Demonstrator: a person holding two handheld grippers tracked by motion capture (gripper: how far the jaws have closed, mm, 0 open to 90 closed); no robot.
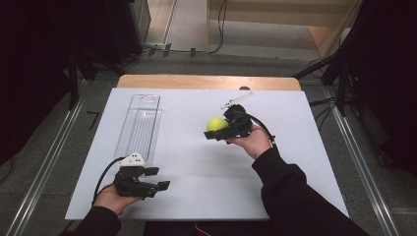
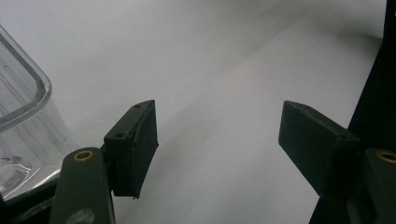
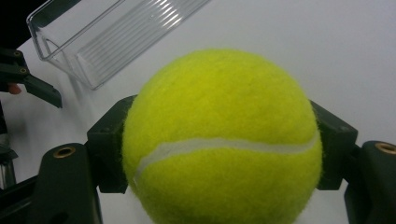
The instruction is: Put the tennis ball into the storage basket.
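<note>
Left gripper (image 1: 157,179): low at the near-left of the table (image 1: 196,196), held in the left hand (image 1: 110,196), pointing right, fingers (image 2: 133,147) spread wide, nothing between them. Right gripper (image 1: 212,130): raised mid-table in the right hand (image 1: 253,142), palm up under it, dark sleeve (image 1: 290,191) running in from bottom right, pointing left. Its fingers (image 3: 105,140) are clamped on both sides of a yellow tennis ball (image 3: 222,140).

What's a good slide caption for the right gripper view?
Right tool clamped on a yellow tennis ball, clear plastic tray beyond.
</note>
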